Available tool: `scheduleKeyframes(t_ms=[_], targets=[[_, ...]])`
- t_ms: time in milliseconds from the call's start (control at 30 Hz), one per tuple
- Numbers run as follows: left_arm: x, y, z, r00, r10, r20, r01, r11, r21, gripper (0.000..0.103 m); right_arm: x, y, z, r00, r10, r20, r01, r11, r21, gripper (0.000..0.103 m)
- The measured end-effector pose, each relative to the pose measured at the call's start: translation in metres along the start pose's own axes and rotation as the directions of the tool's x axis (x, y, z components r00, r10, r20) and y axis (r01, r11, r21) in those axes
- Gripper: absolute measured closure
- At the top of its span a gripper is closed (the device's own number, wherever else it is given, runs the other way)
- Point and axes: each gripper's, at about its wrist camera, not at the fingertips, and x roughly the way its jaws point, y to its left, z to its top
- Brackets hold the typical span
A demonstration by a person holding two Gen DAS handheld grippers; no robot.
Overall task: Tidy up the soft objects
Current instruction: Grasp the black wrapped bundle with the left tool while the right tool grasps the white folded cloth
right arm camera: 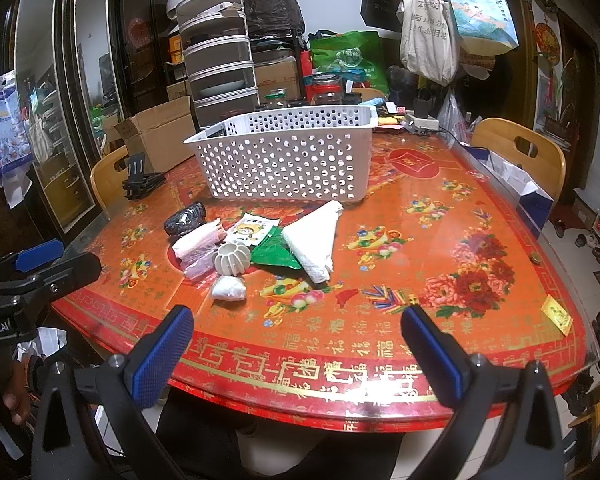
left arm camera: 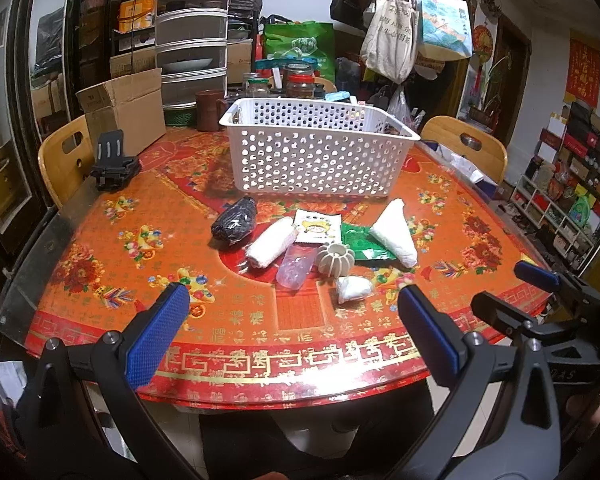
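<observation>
Two wide claws, soft objects beyond

On the counter a basket stands behind a cluster of small items. In the cluster, a ribbed ball lies between a rolled towel on its left and a folded cloth on its right, with a small bundle in front.

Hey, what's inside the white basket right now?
The white basket shows something dark at its far-left corner, through the holes. Its perforated walls hide most of the floor, so the rest is unclear.
</observation>
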Motion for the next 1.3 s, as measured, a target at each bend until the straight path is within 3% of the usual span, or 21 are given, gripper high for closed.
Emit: scheduleKeyframes(t_ms=[67,167,267,333,467,533,733,1000,1200,1300], targets=[[-0.005,0.0,-0.001,0.999,-0.021,0.05,0.021,1.0,0.004,0.0,0.0,0.002,-0.001,1.0,0.011,0.01,-0.011,1.0,-0.002,0.0],[-0.008,0.001,0.0,0.992,0.04,0.122,-0.044,0.999,0.025,0.0,-0.002,0.003,-0.001,0.997,0.037,0.073,-0.036,0.999,-0.013,0.0],[0.003,0.01,0.002,0.993,0.042,0.113,-0.044,0.999,0.017,0.0,0.001,0.002,-0.001,0.99,0.03,0.141,-0.027,0.999,-0.018,0.0],[0.022,0.018,0.001,0.996,0.068,0.053,-0.069,0.997,0.017,0.0,0.006,0.001,-0.002,0.985,0.026,0.168,-0.023,0.999,-0.022,0.0],[0.059,0.036,-0.008,0.998,0.043,-0.046,-0.044,0.999,-0.009,0.0,0.026,-0.005,-0.003,0.993,0.017,0.117,-0.017,1.0,-0.008,0.0],[0.073,0.044,-0.011,0.997,-0.006,-0.071,0.004,1.0,-0.03,0.0,0.038,-0.011,-0.002,0.997,0.018,0.08,-0.02,1.0,0.024,0.0],[0.106,0.048,-0.01,0.996,-0.01,-0.093,0.01,1.0,-0.006,0.0,0.07,-0.023,0.0,0.999,0.027,0.018,-0.028,0.999,0.036,0.0],[0.133,0.059,0.009,0.995,-0.008,-0.098,0.005,1.0,-0.024,0.0,0.098,-0.023,0.016,0.999,0.034,0.003,-0.034,0.999,-0.003,0.003],[0.15,0.077,0.028,0.995,0.011,-0.096,-0.015,0.999,-0.042,0.001,0.116,-0.026,0.036,0.999,0.049,-0.005,-0.049,0.999,-0.006,0.012],[0.162,0.087,0.034,0.993,0.017,-0.116,-0.024,0.998,-0.059,0.009,0.123,-0.024,0.041,0.999,0.048,-0.011,-0.048,0.998,-0.027,0.016]])
